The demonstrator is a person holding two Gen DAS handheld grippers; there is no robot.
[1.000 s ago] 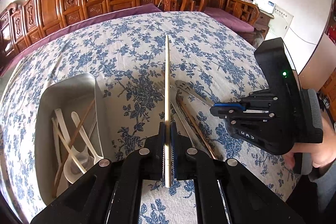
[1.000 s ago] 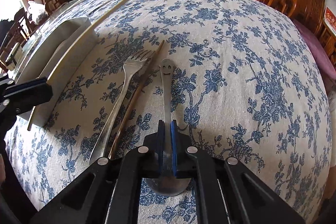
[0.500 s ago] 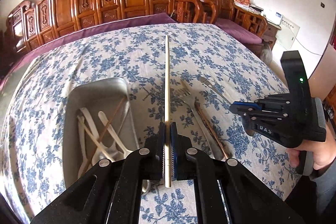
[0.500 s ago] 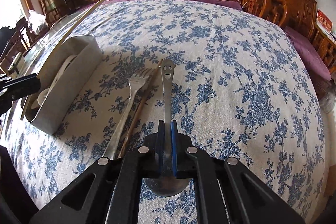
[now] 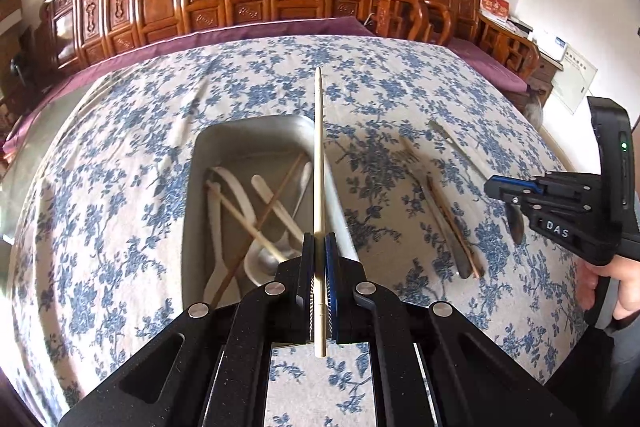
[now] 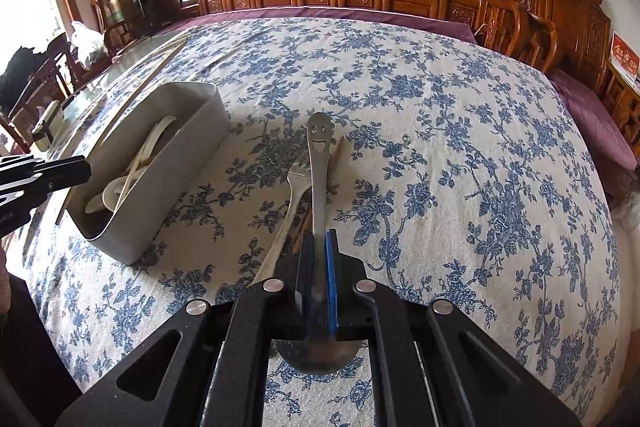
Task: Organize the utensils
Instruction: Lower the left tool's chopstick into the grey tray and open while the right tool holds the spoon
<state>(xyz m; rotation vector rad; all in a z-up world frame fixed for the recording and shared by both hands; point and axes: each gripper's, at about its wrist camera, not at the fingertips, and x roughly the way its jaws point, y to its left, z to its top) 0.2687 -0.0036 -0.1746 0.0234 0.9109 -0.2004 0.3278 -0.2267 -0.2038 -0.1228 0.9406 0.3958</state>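
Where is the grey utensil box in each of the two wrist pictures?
Left wrist view: the grey utensil box lies at centre, left of the pale chopstick held in the left tongs.
Right wrist view: the box stands at left, on the floral tablecloth.
Shared landmark: the metal fork lying right of the box.
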